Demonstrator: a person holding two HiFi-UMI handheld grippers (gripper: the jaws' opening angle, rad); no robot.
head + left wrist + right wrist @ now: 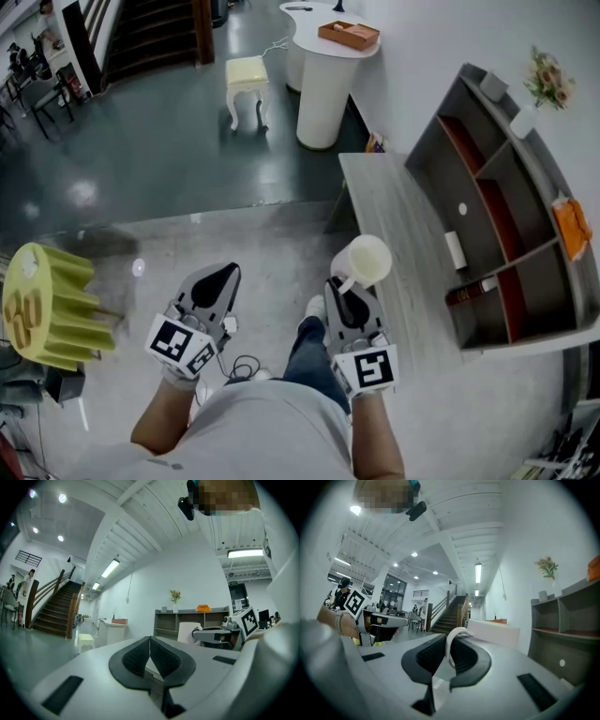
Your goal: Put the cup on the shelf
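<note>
A cream cup (363,262) hangs by its handle from my right gripper (344,287), which is shut on the handle (451,649); the cup's body (493,633) shows just beyond the jaws. It is held above the near edge of a long wooden bench (403,253). The grey shelf unit (506,216) with open compartments stands to the right, against the wall. My left gripper (217,282) is shut with nothing in it, held over the floor to the left. From the left gripper view the cup (188,632) and the shelf (187,620) are ahead on the right.
On the shelf are a flower vase (534,103), an orange item (572,228) and small items in the compartments. A round white counter (323,70) with a tray and a small stool (247,86) stand farther off. A yellow-green ribbed object (47,306) is at left.
</note>
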